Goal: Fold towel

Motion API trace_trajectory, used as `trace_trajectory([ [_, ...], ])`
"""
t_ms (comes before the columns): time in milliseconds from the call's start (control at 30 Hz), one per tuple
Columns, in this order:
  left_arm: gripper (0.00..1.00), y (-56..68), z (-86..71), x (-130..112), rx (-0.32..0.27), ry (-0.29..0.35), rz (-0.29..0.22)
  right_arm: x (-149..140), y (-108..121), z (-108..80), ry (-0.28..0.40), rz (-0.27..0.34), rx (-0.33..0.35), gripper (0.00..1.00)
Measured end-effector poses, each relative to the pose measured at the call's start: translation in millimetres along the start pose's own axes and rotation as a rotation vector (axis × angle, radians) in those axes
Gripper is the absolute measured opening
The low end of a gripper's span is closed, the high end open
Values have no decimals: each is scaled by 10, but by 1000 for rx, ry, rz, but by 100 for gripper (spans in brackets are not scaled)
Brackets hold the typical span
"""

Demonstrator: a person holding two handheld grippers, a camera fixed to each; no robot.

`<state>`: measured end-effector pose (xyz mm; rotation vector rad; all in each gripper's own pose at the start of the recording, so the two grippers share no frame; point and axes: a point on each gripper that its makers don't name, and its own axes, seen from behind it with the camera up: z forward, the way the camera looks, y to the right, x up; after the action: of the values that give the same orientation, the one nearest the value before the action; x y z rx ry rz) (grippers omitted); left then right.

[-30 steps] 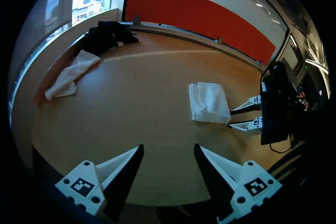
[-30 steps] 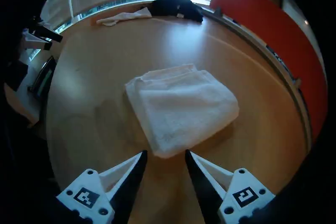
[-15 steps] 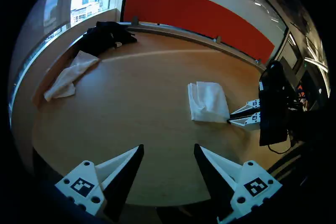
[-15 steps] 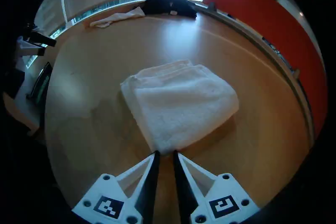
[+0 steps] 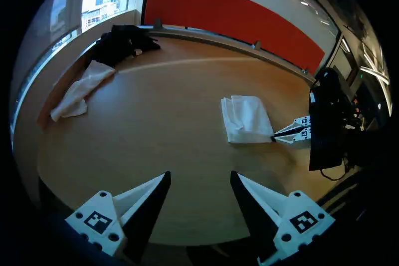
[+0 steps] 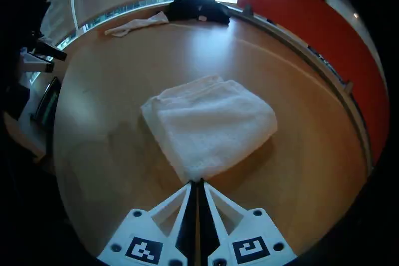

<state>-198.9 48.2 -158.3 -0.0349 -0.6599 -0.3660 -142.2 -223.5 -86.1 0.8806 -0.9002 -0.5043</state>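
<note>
While the left gripper [image 5: 199, 173] hangs wide open and empty, the right gripper [image 6: 197, 184] has its jaws nearly together at a corner of the folded, nubby white towel [image 6: 209, 124], which lies on the smooth wooden table [image 6: 114, 71]. Whether they pinch it is unclear.

No legible text, no readable signs

table [image 5: 164, 116]: brown wood | middle: a white towel [image 5: 246, 119] is laid flat, folded | far edge: a crumpled white cloth [image 5: 80, 91] is laid beside a black heap [image 5: 122, 41]
</note>
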Motion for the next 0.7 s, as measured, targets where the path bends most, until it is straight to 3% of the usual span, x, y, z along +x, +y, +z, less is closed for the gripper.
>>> trace_trajectory([
  [300,88,78,67,106,-21,9,19,366,127,-312,62,-32,-27,2],
  [700,88,277,161,364,-60,41,64,1106,372,-911,177,-100,-82,2],
])
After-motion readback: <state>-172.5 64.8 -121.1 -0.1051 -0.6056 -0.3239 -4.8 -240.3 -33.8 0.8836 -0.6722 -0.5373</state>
